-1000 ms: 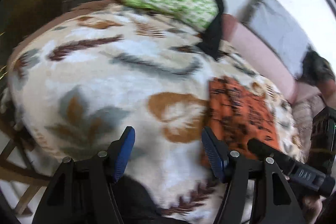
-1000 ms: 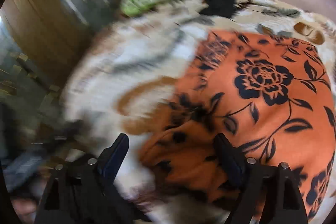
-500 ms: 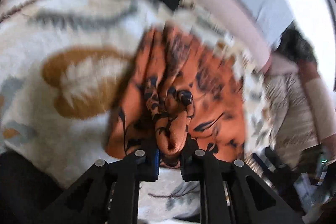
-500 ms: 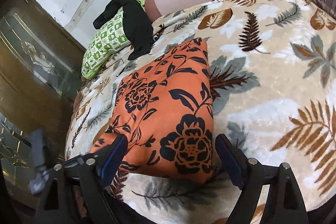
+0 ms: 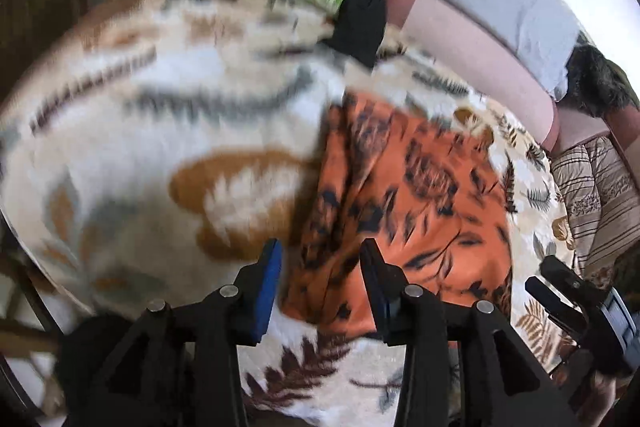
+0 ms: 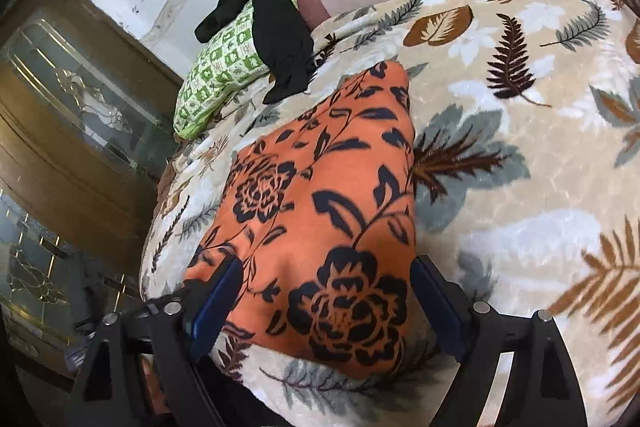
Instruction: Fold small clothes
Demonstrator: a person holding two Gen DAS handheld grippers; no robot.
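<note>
An orange garment with black flowers (image 6: 324,211) lies folded flat on the leaf-patterned blanket (image 6: 520,155); it also shows in the left wrist view (image 5: 404,199), blurred. My left gripper (image 5: 320,283) is open, its blue pads on either side of the garment's near left corner, holding nothing. My right gripper (image 6: 326,307) is open wide, its fingers on either side of the garment's near end, holding nothing. The right gripper's body (image 5: 580,303) shows at the lower right of the left wrist view.
A green patterned pillow (image 6: 224,67) with a black garment (image 6: 280,35) draped over it lies at the far end of the bed. A pink bolster (image 5: 476,59) and grey pillow (image 5: 516,11) line the wall. A wooden glass-fronted cabinet (image 6: 68,131) stands beside the bed.
My left gripper was shut on a bunched fold of the orange garment half a second ago; it has let go and opened. The garment now lies flatter. The right gripper stayed open.
</note>
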